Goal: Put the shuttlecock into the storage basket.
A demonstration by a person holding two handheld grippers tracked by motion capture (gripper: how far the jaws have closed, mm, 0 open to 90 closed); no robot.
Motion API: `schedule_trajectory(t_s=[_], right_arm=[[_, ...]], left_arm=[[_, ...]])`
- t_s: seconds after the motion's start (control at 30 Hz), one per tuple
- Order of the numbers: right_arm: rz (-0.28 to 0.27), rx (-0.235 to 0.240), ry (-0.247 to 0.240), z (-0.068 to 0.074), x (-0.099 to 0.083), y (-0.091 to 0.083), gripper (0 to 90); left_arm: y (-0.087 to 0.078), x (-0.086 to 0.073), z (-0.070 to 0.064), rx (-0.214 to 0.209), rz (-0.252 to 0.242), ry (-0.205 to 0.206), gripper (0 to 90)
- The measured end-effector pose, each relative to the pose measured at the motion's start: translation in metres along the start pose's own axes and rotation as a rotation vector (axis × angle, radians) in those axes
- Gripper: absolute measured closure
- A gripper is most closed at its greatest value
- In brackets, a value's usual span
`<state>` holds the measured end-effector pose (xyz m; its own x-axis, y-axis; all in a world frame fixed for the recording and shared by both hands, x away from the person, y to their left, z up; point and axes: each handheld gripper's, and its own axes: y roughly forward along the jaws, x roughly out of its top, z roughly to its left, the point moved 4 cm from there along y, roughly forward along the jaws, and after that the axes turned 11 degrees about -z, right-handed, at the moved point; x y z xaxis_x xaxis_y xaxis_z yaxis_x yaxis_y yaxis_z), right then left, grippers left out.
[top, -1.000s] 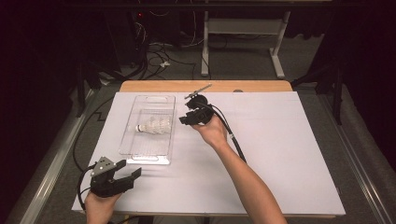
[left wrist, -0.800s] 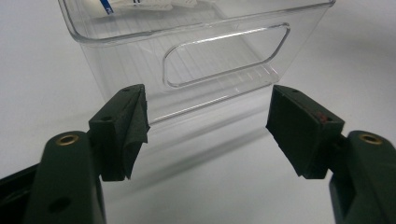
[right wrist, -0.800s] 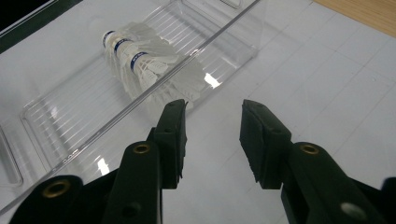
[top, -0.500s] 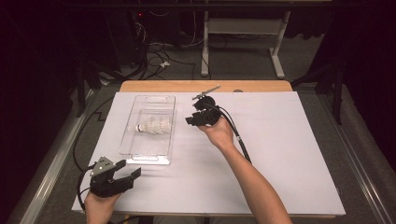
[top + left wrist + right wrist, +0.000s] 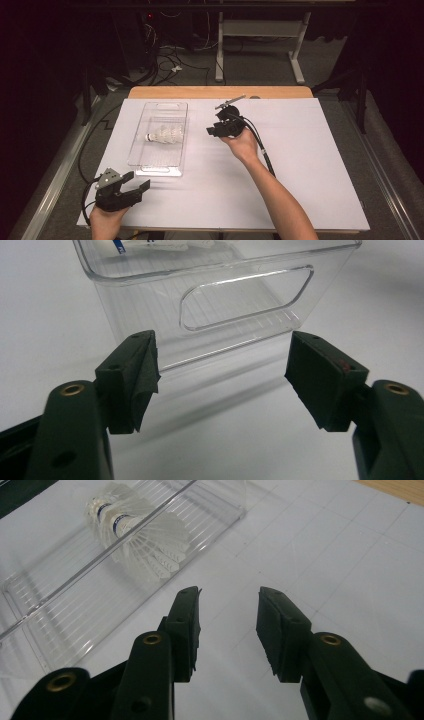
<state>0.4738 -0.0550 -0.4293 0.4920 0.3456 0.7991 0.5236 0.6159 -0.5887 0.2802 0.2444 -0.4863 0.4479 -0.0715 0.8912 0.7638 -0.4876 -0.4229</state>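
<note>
Shuttlecock (image 5: 137, 535) lay on its side in clear tray (image 5: 150, 160), ahead-left of right tool (image 5: 227, 625), jaws parted, empty. Left tool (image 5: 222, 380) gaped wide, empty, facing tray's near end on white surface (image 5: 310, 165).

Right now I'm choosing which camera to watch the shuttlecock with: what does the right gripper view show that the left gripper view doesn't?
Right gripper view: the whole shuttlecock lying on its side inside the clear tray, feathers fanned toward the camera, with the right gripper open beside the tray's long wall.

Left gripper view: the tray's short end wall with its oval handle cutout, seen between the open left gripper fingers; of the shuttlecock, just a sliver at the top edge.

Both: the clear tray, the white table cover, and open, empty fingers.
</note>
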Motion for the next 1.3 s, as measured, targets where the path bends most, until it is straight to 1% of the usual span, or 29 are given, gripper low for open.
schedule_trajectory(t_s=[0.47,0.7,0.8,0.93,1.0,1.3], right_arm=[[-0.025,-0.014,0.023,-0.014,-0.011,-0.016,61.6],[-0.028,-0.024,0.031,-0.022,-0.019,-0.024,61.5],[-0.04,-0.026,0.039,-0.025,-0.021,-0.028,61.5],[-0.044,-0.03,0.045,-0.029,-0.025,-0.032,61.4],[-0.047,-0.031,0.049,-0.031,-0.026,-0.035,61.4],[-0.056,-0.041,0.062,-0.038,-0.036,-0.046,61.4]], left_arm=[[0.0,0.0,-0.001,-0.001,0.002,0.001,30.2],[-0.001,0.0,-0.001,0.0,-0.001,0.0,30.1],[0.0,0.0,0.0,-0.001,0.003,-0.008,30.1],[0.001,0.0,0.0,0.001,0.003,-0.006,30.1],[0.0,0.0,0.0,-0.002,0.001,-0.012,30.0],[0.0,0.0,0.0,0.0,0.002,-0.009,30.1]])
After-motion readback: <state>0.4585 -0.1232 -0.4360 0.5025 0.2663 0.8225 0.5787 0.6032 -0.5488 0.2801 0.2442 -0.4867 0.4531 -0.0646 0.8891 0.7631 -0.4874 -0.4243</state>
